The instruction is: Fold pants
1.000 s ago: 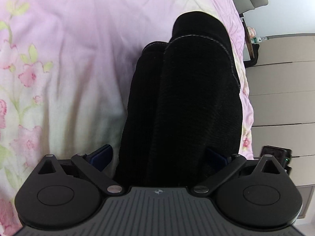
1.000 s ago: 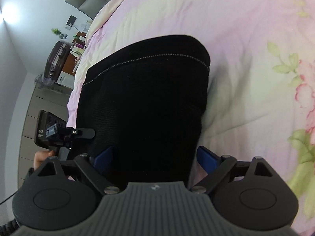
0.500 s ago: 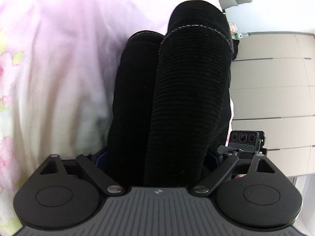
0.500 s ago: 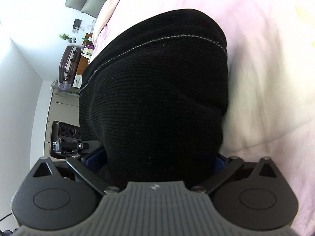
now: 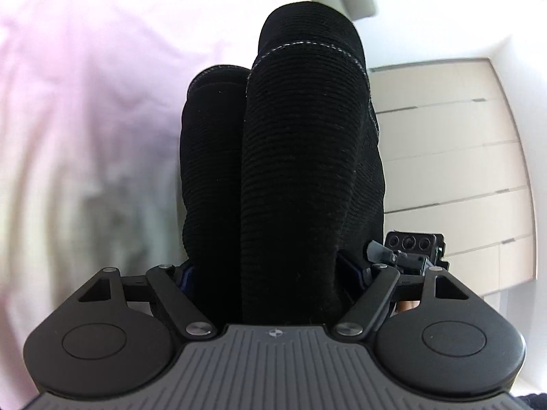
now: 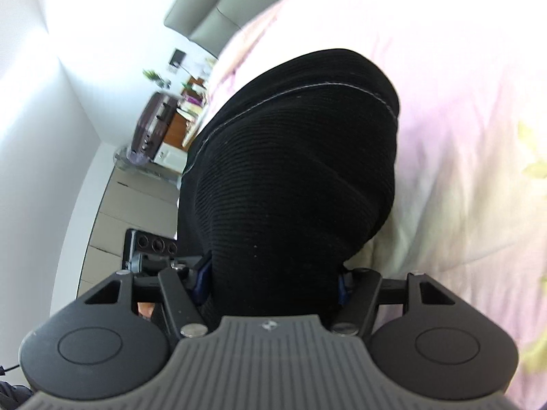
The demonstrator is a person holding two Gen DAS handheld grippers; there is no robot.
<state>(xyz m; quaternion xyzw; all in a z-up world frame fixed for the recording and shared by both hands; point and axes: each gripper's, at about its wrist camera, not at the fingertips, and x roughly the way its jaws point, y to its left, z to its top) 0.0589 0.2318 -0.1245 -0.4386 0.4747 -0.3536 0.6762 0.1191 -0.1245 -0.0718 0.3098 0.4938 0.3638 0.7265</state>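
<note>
Black ribbed pants (image 5: 307, 153) with a pale stitched hem hang bunched in thick folds off the pink bedspread (image 5: 85, 119). My left gripper (image 5: 266, 266) has its jaws closing, and its blue pads (image 5: 184, 275) press into the sides of the bundle. In the right wrist view the same pants (image 6: 294, 171) fill the middle. My right gripper (image 6: 273, 273) is also closing, its blue pads (image 6: 203, 273) squeezed against the fabric. The two grippers sit side by side: the right one's housing (image 5: 413, 246) shows beside the left, and the left one's (image 6: 154, 244) beside the right.
The pink floral bedspread (image 6: 461, 136) lies below and around the pants. A beige drawer cabinet (image 5: 444, 157) stands past the bed's edge. A grey padded headboard (image 6: 212, 10) and a cluttered nightstand (image 6: 177, 116) are farther back. A person's finger (image 6: 145, 309) shows by the left gripper.
Both grippers have risen and tipped upward with the pants, so more wall and cabinet show. The jaws have narrowed onto the fabric, most clearly on the right.
</note>
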